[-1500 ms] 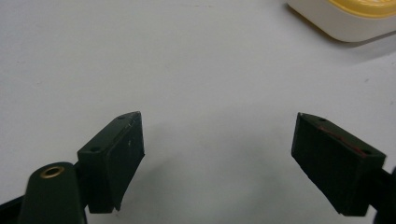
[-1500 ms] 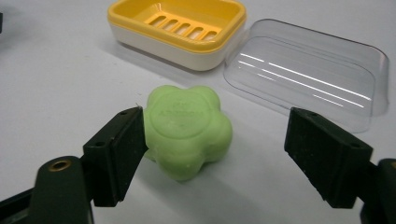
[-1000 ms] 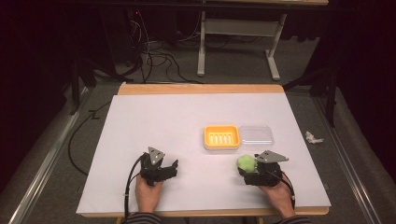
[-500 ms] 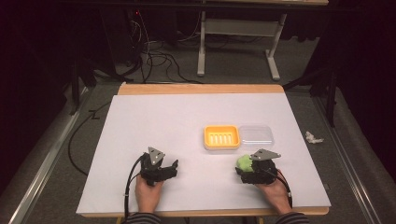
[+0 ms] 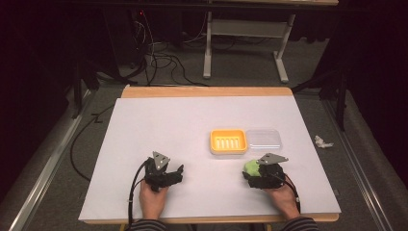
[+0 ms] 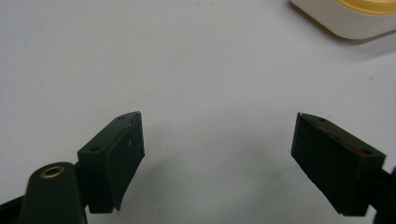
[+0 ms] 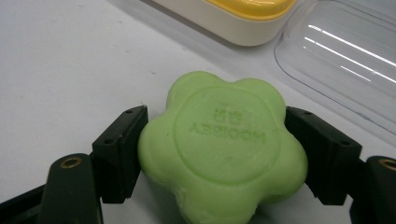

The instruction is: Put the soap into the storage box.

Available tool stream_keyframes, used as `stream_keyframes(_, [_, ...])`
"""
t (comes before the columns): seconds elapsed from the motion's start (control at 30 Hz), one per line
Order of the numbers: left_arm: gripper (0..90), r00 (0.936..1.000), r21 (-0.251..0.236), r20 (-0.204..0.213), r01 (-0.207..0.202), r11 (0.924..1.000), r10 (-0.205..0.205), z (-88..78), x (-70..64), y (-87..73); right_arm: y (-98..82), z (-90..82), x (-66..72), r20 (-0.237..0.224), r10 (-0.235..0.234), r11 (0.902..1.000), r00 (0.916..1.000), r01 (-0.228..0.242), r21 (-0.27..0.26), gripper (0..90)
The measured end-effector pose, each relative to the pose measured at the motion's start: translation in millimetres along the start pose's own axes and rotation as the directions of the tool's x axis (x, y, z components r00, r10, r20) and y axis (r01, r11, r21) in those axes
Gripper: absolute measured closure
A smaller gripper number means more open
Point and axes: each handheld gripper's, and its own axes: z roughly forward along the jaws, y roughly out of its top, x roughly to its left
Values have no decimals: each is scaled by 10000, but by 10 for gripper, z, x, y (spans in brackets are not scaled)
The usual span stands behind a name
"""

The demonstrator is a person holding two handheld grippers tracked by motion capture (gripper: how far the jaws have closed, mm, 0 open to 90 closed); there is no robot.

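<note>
A green flower-shaped soap (image 7: 224, 144) lies on the white table cover, just in front of the yellow soap dish (image 5: 228, 141). My right gripper (image 7: 215, 116) has just been closing its jaws, and both pads now press the soap's sides. From above, the soap (image 5: 250, 167) sits at the tip of the right gripper (image 5: 251, 172). At the front left, my left gripper (image 5: 178, 171) rests on the cover. Its jaws stand open (image 6: 219, 121) with nothing between them.
A clear plastic lid (image 5: 263, 139) lies flat against the dish's right side. The white cover (image 5: 183, 120) spans the wooden table up to its far edge (image 5: 207, 91). A crumpled white scrap (image 5: 322, 141) lies on the floor at right, and cables (image 5: 159, 62) run behind the table.
The right gripper's jaws have closed in onto the green soap, and that hand has shifted slightly. The left gripper and hand have not moved.
</note>
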Motion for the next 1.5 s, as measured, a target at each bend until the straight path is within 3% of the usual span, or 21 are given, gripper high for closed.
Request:
stream_keyframes(0.27, [179, 10000, 10, 18, 56, 10000, -56, 2, 1, 3, 5, -43, -27, -110, 386, 9990, 9992, -388, -241, 258])
stream_keyframes(0.8, [180, 10000, 45, -36, 69, 10000, -69, 7, 1, 1, 73, -204, -57, -261, 279, 9965, 9993, -299, -781, 260])
stream_keyframes(1.07, [180, 10000, 60, -29, 54, 10000, -54, 7, 1, 1, 158, -315, -106, -561, 475, 9931, 9973, -532, -1048, 261])
stream_keyframes(1.5, [181, 10000, 75, -28, 23, 10000, -23, 8, 1, -1, 339, -450, -196, -790, 350, 9895, 9963, -456, -1373, 263])
